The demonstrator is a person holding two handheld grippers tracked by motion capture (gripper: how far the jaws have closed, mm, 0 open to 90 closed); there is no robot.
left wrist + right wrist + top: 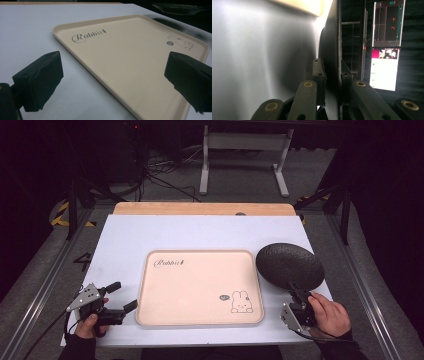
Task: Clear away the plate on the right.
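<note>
A smooth white desk (125, 245) carries a flat, rectangular tray (200, 287) of pale cream plastic with rounded corners and a low raised rim. The tray bears the script word "Rabbit" near its far left corner and a small line-drawn rabbit near its near right corner.

Just right of the tray sits a round, dark plate (290, 265) with a matte, finely speckled surface; it overhangs the desk's right edge and lies close to the tray's right rim.

The right hand-held gripper (296, 292), gripped by the person's right hand (330, 316), is closed on the near rim of the dark plate; in the right gripper view its black jaws pinch the thin dark edge between them.

The left hand-held gripper (121, 296) rests low at the desk's near left, just beside the tray, its jaws spread wide apart with nothing between them. Its black pads (40, 80) look soft and wrinkled.
</note>
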